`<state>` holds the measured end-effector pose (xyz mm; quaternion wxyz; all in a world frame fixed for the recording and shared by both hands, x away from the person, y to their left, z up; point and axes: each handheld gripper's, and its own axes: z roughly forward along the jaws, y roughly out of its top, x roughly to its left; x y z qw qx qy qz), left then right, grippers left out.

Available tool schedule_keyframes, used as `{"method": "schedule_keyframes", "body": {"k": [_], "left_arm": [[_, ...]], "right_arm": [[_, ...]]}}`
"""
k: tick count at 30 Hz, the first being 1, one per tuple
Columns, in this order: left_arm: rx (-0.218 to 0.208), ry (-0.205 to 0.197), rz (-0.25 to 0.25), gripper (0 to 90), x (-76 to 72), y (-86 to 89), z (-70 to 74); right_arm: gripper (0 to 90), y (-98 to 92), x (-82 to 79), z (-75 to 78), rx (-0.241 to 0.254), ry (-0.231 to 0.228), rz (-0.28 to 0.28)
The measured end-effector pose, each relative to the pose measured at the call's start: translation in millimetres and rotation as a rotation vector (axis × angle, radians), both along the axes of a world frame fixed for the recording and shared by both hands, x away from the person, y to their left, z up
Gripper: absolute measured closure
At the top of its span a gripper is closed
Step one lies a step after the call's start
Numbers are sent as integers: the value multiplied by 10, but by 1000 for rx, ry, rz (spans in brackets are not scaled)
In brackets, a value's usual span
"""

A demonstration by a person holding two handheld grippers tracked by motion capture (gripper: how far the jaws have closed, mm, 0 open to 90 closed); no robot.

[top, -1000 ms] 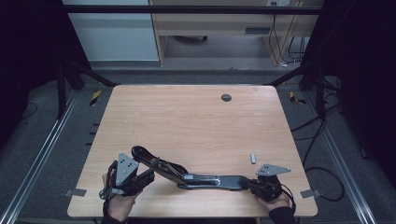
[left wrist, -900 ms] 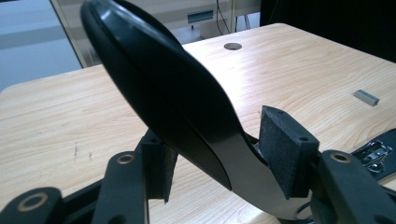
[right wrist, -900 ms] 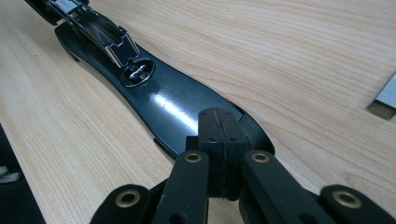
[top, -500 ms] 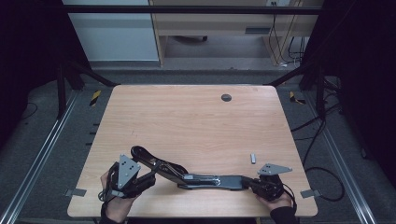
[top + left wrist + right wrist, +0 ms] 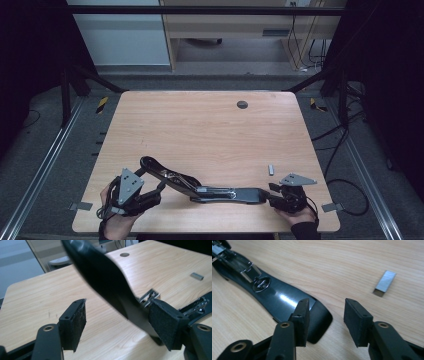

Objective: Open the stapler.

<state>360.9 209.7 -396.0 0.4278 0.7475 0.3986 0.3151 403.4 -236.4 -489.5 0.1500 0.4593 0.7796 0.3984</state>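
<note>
The pale wood-grain worktop (image 5: 200, 135) has rounded corners and a small dark round disc (image 5: 242, 104) near its far edge. Across its near part lies a long black stapler (image 5: 200, 186), swung open: its glossy base lies flat toward the right, with a bright metal staple channel, while the smooth curved top arm rises to the left. The left gripper (image 5: 117, 322) has its fingers spread wide around that raised arm, one rough black pad touching it, the other apart. The right gripper (image 5: 325, 317) is likewise spread, its fingers just at the rounded end of the base, holding nothing. A small grey strip of staples (image 5: 384, 281) lies near on bare wood. Probably the stapler is being loaded; steady the slippery base squarely before closing.
</note>
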Motion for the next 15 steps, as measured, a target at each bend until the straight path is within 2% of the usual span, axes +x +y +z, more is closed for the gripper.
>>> {"method": "schedule_keyframes", "body": {"k": [6,15], "left_arm": [[2,30,13,292,-54,136,-88],[26,77,17,315,4,157,-267]], "right_arm": [[443,-49,3,19,-4,-10,-54],[429,-105,13,33,-40,-27,-99]]}}
